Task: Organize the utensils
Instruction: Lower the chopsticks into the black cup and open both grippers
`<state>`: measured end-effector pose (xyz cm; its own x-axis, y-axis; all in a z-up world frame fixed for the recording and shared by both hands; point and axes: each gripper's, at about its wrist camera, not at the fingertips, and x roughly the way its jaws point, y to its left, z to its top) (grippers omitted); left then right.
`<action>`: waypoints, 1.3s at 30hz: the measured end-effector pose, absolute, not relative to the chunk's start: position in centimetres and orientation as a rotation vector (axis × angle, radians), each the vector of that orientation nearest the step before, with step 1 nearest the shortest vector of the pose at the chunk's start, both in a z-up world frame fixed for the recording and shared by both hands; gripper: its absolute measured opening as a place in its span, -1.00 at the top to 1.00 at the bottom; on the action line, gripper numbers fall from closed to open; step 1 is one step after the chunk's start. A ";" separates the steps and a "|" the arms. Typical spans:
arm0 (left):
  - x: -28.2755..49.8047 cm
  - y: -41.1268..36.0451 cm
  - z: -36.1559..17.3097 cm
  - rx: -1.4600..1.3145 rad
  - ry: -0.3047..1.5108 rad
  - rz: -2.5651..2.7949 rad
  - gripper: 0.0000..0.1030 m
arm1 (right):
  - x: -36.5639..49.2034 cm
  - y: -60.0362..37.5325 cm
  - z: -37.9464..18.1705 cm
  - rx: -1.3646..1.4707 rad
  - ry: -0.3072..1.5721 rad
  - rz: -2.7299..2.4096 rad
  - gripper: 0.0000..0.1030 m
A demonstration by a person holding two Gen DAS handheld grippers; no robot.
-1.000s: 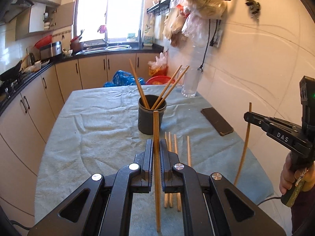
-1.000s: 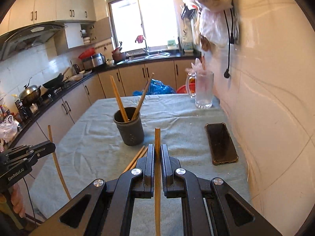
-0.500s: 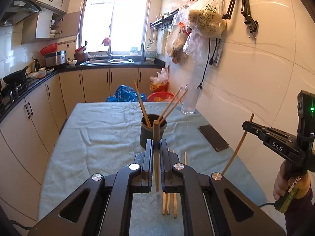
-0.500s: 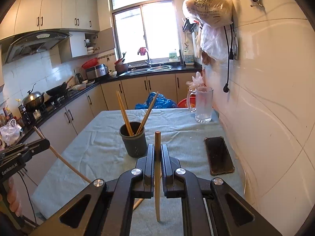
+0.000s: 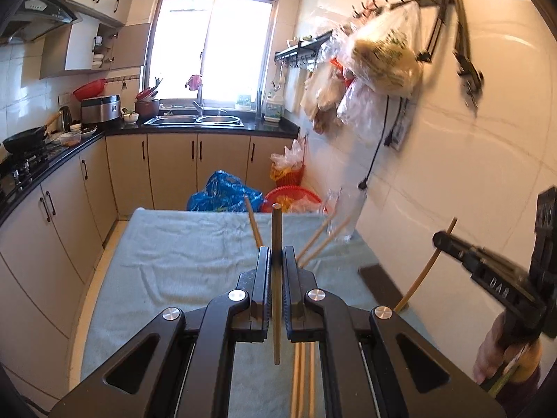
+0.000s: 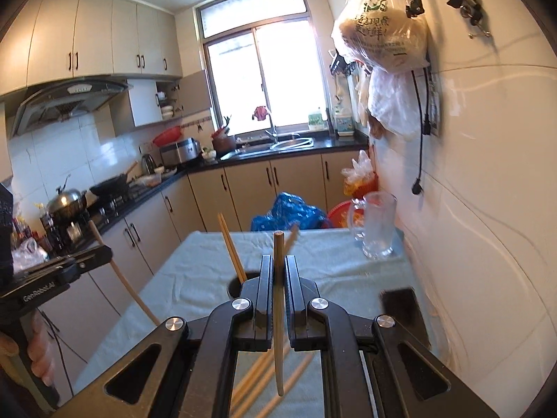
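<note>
My left gripper [image 5: 276,250] is shut on a wooden chopstick [image 5: 276,345] that stands upright between its pads, above the table. My right gripper [image 6: 278,260] is shut on another upright chopstick [image 6: 279,372]. Each wrist view also shows the other gripper at its side: the right gripper [image 5: 440,239] and the left gripper [image 6: 105,251], each with its slanting stick. The dark holder cup [image 6: 234,284] peeks out just left of the right fingers, with several chopsticks [image 6: 229,244] leaning in it. Loose chopsticks [image 5: 302,376] lie on the cloth below the left gripper.
A grey-blue cloth [image 5: 174,254] covers the table. A glass mug [image 6: 377,226] stands at the far right corner and a dark phone [image 6: 400,299] lies near the tiled wall. Plastic bags [image 6: 383,28] hang on that wall. Cabinets run along the left.
Both grippers have risen with their chopsticks. The table and cup have dropped lower in both views, and the cup is now mostly hidden behind the fingers.
</note>
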<state>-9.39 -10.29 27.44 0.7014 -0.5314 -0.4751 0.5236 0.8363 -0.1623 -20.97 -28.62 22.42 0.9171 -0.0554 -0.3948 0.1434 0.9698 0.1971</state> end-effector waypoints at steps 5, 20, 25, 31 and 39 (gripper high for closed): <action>-5.0 -12.6 29.1 -0.057 0.520 -0.543 0.89 | -16.4 -28.8 24.1 0.270 0.366 -0.092 0.87; 4.7 -18.0 23.9 -0.041 0.639 -0.516 0.89 | -6.5 -30.6 21.5 0.367 0.385 -0.104 0.87; 5.4 -17.8 22.2 -0.031 0.664 -0.501 0.89 | -5.0 -31.8 18.9 0.404 0.448 -0.100 0.86; 4.9 -16.0 22.0 -0.077 0.686 -0.497 0.62 | -5.1 -33.1 17.9 0.470 0.461 -0.107 0.40; 1.0 -11.9 23.2 -0.105 0.639 -0.469 0.24 | -9.2 -33.5 19.5 0.443 0.434 -0.141 0.19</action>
